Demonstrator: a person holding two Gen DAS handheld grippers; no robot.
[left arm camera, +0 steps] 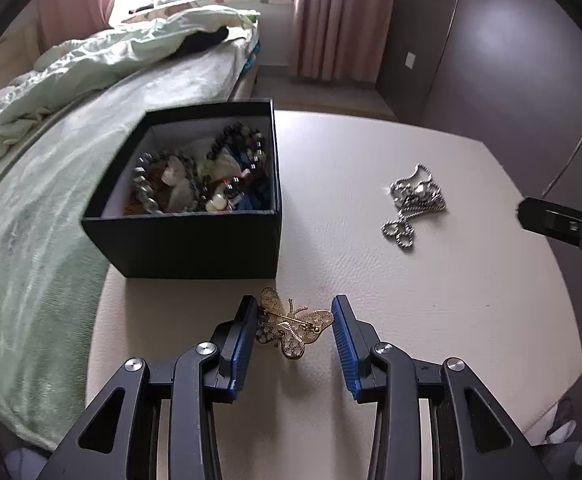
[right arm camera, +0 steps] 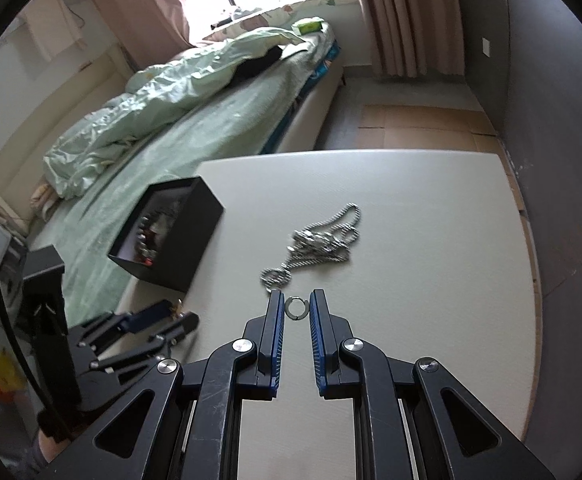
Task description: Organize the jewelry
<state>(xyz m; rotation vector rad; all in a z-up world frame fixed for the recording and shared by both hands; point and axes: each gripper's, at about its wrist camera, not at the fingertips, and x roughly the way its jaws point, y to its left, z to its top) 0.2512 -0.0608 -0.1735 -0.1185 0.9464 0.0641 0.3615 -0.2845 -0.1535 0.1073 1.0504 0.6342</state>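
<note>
A gold butterfly brooch (left arm camera: 291,326) sits between the blue pads of my left gripper (left arm camera: 294,305), just above the white table (left arm camera: 411,300). Both pads touch its wings, so the gripper is shut on it. My right gripper (right arm camera: 296,294) is shut on a small silver ring (right arm camera: 296,309), held a little above the table (right arm camera: 411,220). A silver chain necklace (left arm camera: 415,196) (right arm camera: 323,240) lies bunched on the table beyond the ring. The open black box (left arm camera: 183,240) (right arm camera: 195,232), with several bead bracelets inside, stands at the table's left edge, right behind the brooch.
A bed with a pale green blanket (left arm camera: 31,220) (right arm camera: 151,120) runs along the table's left side. Curtains (left arm camera: 331,20) and a grey wall (right arm camera: 551,120) stand beyond. The right gripper's tip (left arm camera: 563,224) shows at the right edge of the left wrist view.
</note>
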